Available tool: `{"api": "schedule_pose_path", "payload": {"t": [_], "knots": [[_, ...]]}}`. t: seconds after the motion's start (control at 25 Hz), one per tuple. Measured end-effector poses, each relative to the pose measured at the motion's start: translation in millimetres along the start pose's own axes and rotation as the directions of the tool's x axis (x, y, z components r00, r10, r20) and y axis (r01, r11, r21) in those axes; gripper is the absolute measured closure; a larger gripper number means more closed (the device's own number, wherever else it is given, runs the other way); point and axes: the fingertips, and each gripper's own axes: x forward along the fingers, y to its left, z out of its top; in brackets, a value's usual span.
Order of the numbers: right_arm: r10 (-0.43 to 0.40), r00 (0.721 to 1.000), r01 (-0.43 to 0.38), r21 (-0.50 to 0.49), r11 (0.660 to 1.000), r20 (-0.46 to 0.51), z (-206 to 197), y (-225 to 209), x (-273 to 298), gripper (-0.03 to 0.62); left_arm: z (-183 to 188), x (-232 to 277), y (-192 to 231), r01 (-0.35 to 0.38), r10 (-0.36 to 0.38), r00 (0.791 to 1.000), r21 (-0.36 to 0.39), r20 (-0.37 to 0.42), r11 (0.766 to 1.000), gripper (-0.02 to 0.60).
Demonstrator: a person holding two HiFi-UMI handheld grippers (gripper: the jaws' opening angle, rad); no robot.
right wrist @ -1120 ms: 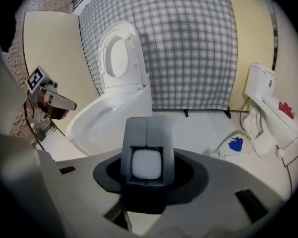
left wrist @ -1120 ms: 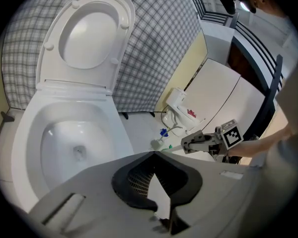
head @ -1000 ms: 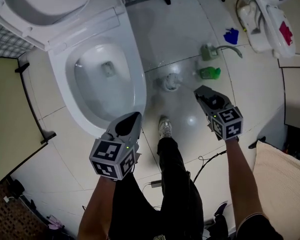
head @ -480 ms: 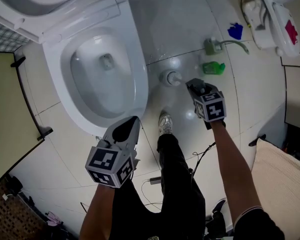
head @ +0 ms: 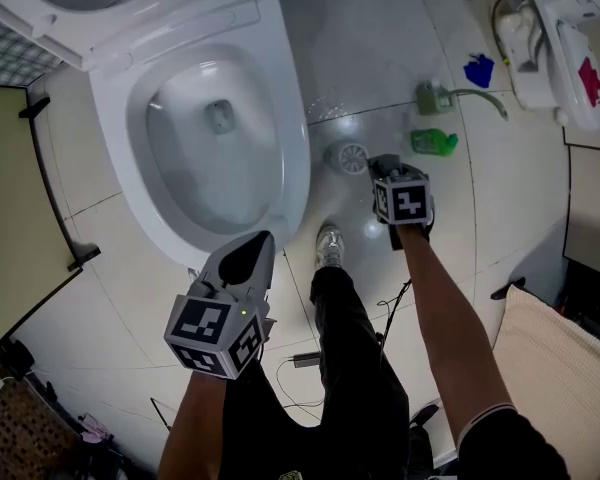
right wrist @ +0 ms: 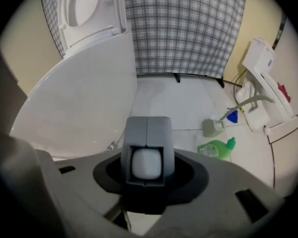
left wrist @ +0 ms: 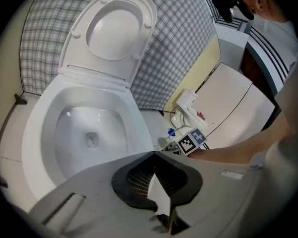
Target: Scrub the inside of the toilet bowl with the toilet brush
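Right gripper has dropped down to the toilet brush, upright on the floor just beside the toilet bowl; jaws part open, white brush top framed between, apparently unclamped; left gripper shut, empty; grab next, no scrubbing yet.

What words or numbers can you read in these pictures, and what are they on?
None can be read.
Green bottle: label too blurred.
Marker cubes: black-and-white squares, no letters.
White appliance: a red mark, too small to read.
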Motion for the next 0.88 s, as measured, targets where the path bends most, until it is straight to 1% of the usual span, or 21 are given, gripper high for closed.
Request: {"api": "schedule_pose_path", "payload": {"t": [0.16, 0.28, 0.32, 0.48, 0.6, 0.68, 0.72, 0.8, 0.88], "knots": [[-0.035, 0.999, 0.035, -0.004, 0.999, 0.012, 7.3, -2.9, 1.6, 0.406, -0.8, -0.3, 6.7, -0.006, 0.006, 1.0, -0.013, 0.005, 1.0, 0.572], [-0.046, 0.999, 0.046, -0.004, 0.999, 0.029, 5.5, -4.2, -0.9, 0.383, -0.4, -0.8, 6.8, -0.002, 0.002, 1.0, -0.019, 0.002, 1.0, 0.572], [-0.038, 0.998, 0.038, 0.004, 0.999, 0.042, 6.7, -3.8, -3.1, 0.301, 1.5, -0.8, 6.9, 0.001, -0.001, 1.0, -0.017, 0.005, 1.0, 0.572], [0.001, 0.993, -0.003, 0.012, 1.0, 0.12, 21.9, 4.2, -28.8, 0.294, 9.1, -4.8, 9.0, 0.002, -0.002, 1.0, 0.002, 0.013, 1.0, 0.572], [0.028, 0.976, -0.031, 0.011, 0.999, 0.216, 42.2, 14.2, -80.5, 0.295, 25.7, -19.6, 4.8, -0.004, 0.004, 1.0, 0.023, 0.026, 1.0, 0.572], [0.08, 0.948, -0.084, -0.001, 0.996, 0.309, 67.1, 29.7, -130.5, 0.293, 49.7, -37.3, -1.3, -0.009, 0.006, 0.999, 0.054, 0.051, 0.999, 0.572], [0.118, 0.926, -0.119, -0.019, 0.993, 0.359, 82.0, 42.0, -160.1, 0.295, 63.6, -49.3, -5.5, -0.01, 0.006, 0.998, 0.068, 0.068, 0.998, 0.572], [0.192, 0.873, -0.18, -0.069, 0.981, 0.449, 112.9, 70.1, -225.6, 0.295, 92.4, -76.3, -15.3, -0.013, 0.003, 0.994, 0.086, 0.11, 0.996, 0.572], [0.243, 0.808, -0.212, -0.119, 0.97, 0.537, 150.1, 93.8, -290.4, 0.298, 128.1, -102.0, -23.4, -0.018, -0.001, 0.986, 0.114, 0.167, 0.993, 0.572]]}}
